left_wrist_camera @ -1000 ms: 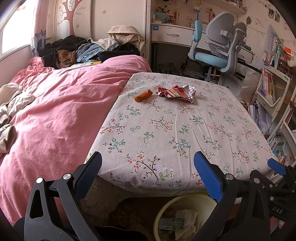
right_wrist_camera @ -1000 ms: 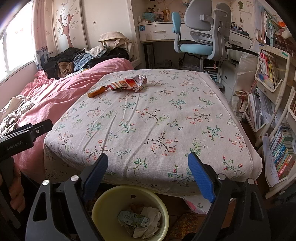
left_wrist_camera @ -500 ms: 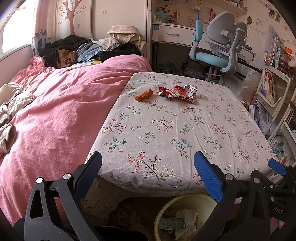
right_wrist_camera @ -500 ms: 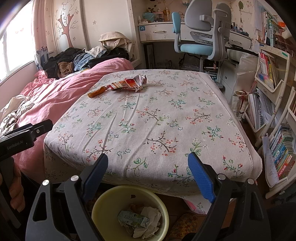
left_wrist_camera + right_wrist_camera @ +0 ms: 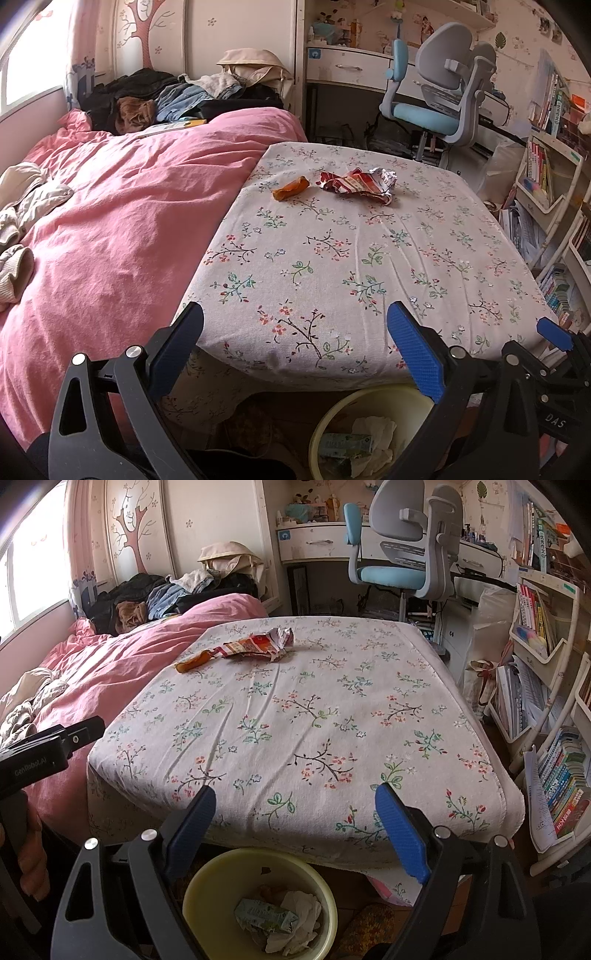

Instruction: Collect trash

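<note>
My left gripper (image 5: 295,347) and right gripper (image 5: 293,821) both sit at the bottom of their frames, jaws spread wide and holding nothing. On the floral desk (image 5: 303,723), toward the upper left, I see a crumpled red wrapper (image 5: 258,646) just beside an orange wrapper (image 5: 192,662). The yellow bin (image 5: 258,904) below holds a carton and tissue.

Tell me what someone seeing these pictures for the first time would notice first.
Two bits of trash stand out at the far end of the floral tablecloth: a crumpled red wrapper and a small orange wrapper beside it. Below the near edge sits a yellow bin already holding rubbish, with both grippers open and empty above it.
</note>
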`<action>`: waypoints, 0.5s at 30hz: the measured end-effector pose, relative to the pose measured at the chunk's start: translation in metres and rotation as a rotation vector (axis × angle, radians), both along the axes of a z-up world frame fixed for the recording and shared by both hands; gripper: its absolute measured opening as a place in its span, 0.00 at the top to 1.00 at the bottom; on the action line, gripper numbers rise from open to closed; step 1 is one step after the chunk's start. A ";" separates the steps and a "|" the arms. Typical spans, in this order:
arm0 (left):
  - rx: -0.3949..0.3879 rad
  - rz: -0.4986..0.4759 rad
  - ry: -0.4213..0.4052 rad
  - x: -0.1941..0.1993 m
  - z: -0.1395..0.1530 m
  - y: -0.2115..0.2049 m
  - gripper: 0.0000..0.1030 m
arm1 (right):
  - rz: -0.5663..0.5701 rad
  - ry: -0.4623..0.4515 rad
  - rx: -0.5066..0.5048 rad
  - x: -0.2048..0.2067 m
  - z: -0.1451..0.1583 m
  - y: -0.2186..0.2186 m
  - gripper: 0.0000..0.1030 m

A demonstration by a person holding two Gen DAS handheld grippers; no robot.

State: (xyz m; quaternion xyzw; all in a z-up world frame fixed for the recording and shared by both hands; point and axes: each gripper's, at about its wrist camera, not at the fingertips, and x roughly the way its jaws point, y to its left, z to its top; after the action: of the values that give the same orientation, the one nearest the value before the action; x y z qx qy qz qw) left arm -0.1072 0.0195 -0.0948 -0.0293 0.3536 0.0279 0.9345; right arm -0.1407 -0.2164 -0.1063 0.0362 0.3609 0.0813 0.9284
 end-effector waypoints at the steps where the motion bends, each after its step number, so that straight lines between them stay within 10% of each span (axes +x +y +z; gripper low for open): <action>1: -0.001 0.002 0.001 -0.001 -0.001 0.002 0.07 | 0.000 0.000 0.000 0.000 0.000 0.000 0.18; 15: -0.003 0.006 0.008 -0.002 -0.004 0.007 0.07 | 0.001 0.002 -0.002 -0.001 -0.001 0.001 0.18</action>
State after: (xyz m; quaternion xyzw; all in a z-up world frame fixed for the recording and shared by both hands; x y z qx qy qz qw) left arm -0.1090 0.0261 -0.0984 -0.0316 0.3572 0.0303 0.9330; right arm -0.1414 -0.2156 -0.1075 0.0351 0.3620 0.0816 0.9279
